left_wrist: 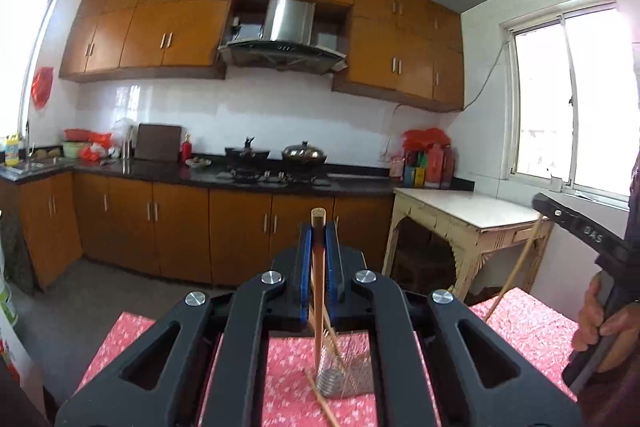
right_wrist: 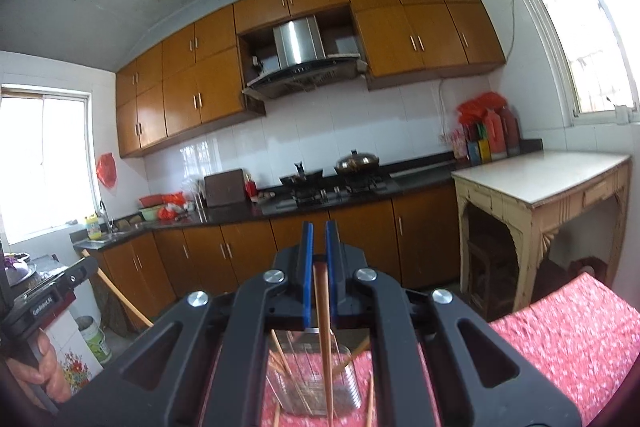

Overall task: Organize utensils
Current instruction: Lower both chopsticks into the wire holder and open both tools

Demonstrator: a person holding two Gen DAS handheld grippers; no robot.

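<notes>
- Left gripper: blue pads closed tight on one wooden chopstick, held near its thick end; the butt pokes just above the fingertips and the shaft hangs down steeply toward the table.
- Lower end of that chopstick comes down at or just by a metal holder with a perforated side and a wire coil at its base; whether the tip is inside it or in front of it cannot be told.
- A few more chopsticks lean out of the metal holder; one loose chopstick lies slanted on the cloth in front of it.
- Right gripper: blue pads close together, a second chopstick pinched further back between them, not reaching the tips; shaft points down.
- Under the right gripper stands a clear holder with several chopsticks leaning at different angles; the held stick's lower part shows in front of or within it, cannot tell which.
- Both holders sit on a table with a red floral cloth.
- Person's hand grips the other tool's handle at the right edge of the left view; a hand likewise at the left edge of the right view.
- Beyond: wooden cabinets, dark counter, stove with a lidded wok, range hood, cream side table, windows either side.
</notes>
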